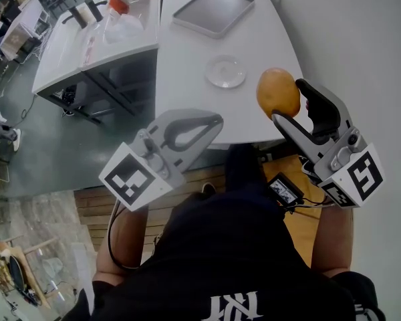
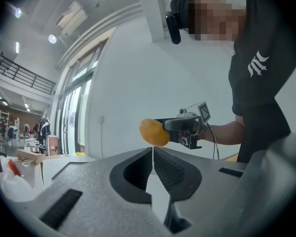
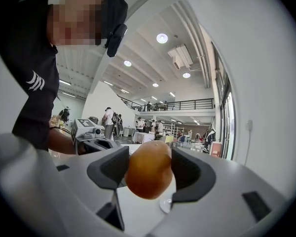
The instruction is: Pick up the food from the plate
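Orange-yellow and smooth, the food (image 1: pixel 278 92) sits pinched between the two dark jaws of the right tool (image 3: pixel 149 168), which press on its left and right sides; its lower end bulges out below the pads. It may be a potato or a bread roll; the views do not settle which. In the head view it is held up in the air, to the right of the plate (image 1: pixel 225 71) and a little nearer the person, apart from it. The plate is small, round and pale, and lies bare on the white table (image 1: pixel 187 79). Beyond the plate, at the table's far end, lies a grey rectangular tray (image 1: pixel 214 10). The left tool (image 1: pixel 216 121) hangs to the left of the plate and nearer the person, near the table's edge, its jaws pressed together with nothing between them.
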Motion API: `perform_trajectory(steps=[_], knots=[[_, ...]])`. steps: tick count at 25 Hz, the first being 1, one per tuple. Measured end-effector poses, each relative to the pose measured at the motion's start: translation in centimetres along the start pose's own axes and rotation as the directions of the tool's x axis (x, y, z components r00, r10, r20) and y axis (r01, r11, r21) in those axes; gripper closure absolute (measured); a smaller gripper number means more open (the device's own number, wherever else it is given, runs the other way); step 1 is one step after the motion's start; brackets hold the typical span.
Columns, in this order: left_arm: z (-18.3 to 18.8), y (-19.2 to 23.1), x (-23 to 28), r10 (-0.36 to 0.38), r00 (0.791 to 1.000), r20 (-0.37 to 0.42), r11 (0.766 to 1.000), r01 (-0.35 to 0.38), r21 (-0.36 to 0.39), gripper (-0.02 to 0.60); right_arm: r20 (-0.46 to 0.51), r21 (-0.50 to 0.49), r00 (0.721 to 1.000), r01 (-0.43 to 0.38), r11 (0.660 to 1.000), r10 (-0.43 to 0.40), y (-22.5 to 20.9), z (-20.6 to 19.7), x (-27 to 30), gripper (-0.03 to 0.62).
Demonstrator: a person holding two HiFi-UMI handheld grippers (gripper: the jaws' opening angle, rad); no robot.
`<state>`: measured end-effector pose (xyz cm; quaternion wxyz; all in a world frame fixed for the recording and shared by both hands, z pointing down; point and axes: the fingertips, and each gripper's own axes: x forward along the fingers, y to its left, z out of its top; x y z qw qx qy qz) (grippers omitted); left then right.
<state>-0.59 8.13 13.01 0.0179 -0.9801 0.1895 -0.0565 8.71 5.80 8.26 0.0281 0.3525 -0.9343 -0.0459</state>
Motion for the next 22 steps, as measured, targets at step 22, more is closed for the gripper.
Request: perform_trajectory(steps=[22], knots=[[-0.3,0.5,0.7,-0.004,1.0,0.002,1.0,0.004,-0.015,0.575,0.007,0.053,1.0,-0.004,0.999,0.003,0.0,-1.0,0.5,0.33]])
